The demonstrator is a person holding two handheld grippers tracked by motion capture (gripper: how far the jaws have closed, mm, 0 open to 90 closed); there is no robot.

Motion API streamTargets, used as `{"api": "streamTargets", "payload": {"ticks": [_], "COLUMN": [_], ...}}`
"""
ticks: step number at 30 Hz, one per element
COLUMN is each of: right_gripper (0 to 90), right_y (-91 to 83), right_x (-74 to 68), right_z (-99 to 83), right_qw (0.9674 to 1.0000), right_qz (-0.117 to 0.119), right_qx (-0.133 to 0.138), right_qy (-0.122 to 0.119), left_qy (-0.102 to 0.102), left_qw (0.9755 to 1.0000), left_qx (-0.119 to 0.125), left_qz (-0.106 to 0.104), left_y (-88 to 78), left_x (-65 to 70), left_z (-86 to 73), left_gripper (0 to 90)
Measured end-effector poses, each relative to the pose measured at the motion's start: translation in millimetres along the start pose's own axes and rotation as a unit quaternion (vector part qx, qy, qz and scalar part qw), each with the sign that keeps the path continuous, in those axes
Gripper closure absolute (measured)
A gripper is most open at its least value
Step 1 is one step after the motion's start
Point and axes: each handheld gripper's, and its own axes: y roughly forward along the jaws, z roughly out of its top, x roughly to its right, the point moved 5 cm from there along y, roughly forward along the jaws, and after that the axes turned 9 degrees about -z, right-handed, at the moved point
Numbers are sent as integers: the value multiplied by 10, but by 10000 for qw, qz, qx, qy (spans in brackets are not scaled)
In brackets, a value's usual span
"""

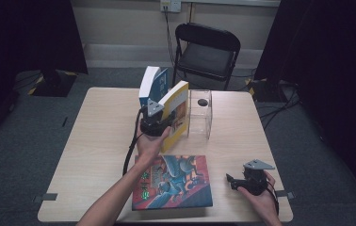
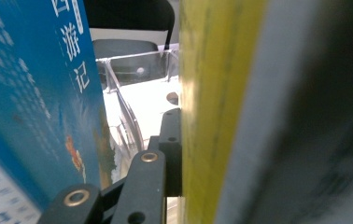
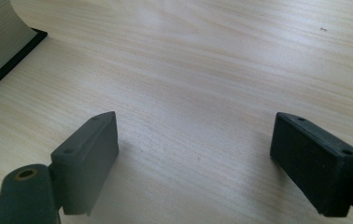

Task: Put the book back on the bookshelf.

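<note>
The left gripper (image 1: 159,123) clamps the upright yellow-covered paperback book (image 1: 178,113) near the wooden table's (image 1: 96,136) far edge; the right gripper (image 1: 235,181) stands apart, empty.

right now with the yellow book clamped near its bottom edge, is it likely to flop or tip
The yellow book probably stays stiff: it stands upright in the left gripper, covers shut. Gripped low, its tall upper part may lean, perhaps toward the blue book or the clear box. Its glossy cover might slip.
</note>
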Motion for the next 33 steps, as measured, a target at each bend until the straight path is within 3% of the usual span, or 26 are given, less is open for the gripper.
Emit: {"api": "streamTargets", "payload": {"ticks": [5,9,15,23,25,28,33], "right_gripper": [153,153,153,153,153,153,153], "right_y": [0,0,-1,0,0,0,0], "right_x": [-1,-3,-3,-3,-3,-4,-3], "right_z": [0,0,0,0,0,0,0], "right_qw": [10000,10000,10000,10000,10000,10000,10000], "right_qz": [-1,5,8,7,7,8,7], "right_qx": [3,0,-2,0,1,1,0], "right_qy": [-3,-7,-7,-9,-10,-12,-10], "left_qy": [-263,-109,-53,54,4,149,148], "left_qw": [9996,9998,9998,9998,9998,9998,9997], "left_qx": [93,79,114,124,177,140,169], "left_qz": [101,165,170,130,31,-39,-120], "left_y": [104,189,301,243,195,102,30], "left_x": [-21,-6,5,25,39,63,71], "left_z": [-31,-69,-175,-237,-240,-219,-184], "left_gripper": [758,758,758,746,730,720,689]}}
